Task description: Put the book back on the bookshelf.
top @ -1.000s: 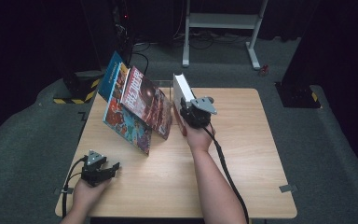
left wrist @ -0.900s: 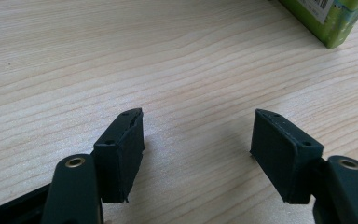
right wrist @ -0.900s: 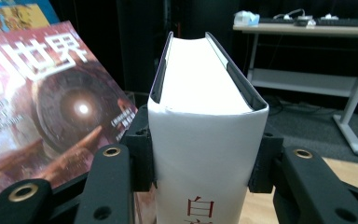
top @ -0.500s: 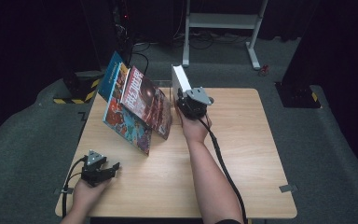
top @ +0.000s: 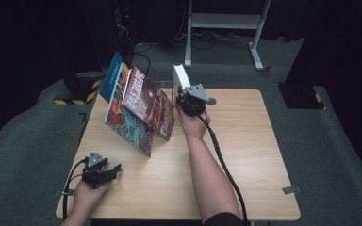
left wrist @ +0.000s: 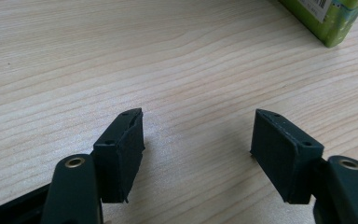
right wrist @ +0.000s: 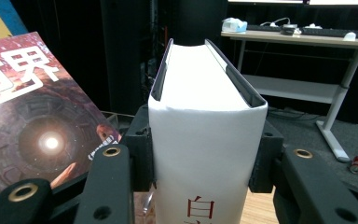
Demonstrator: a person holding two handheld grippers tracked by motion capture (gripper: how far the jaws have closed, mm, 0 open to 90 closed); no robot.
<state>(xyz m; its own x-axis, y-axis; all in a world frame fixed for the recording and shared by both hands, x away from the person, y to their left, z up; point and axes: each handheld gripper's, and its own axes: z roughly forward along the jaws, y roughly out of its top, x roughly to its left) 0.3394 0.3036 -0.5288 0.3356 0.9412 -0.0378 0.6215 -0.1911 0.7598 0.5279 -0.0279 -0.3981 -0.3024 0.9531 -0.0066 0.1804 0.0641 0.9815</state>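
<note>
Near the table's [top: 245, 155] far edge, my right gripper [top: 185, 100] clamps the white book [right wrist: 205, 154] upright by its spine, ready to join the leaning books [top: 139, 109]; left gripper [left wrist: 196, 149] rests wide open and empty.

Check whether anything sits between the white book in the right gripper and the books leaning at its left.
Nothing visible does. The right gripper is shut on the white book, held upright; only a bare gap of table separates it from the leaning red-covered book.

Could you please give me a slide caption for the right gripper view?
Right tool clamps a thick white-spined book upright beside a leaning red-covered book.
</note>
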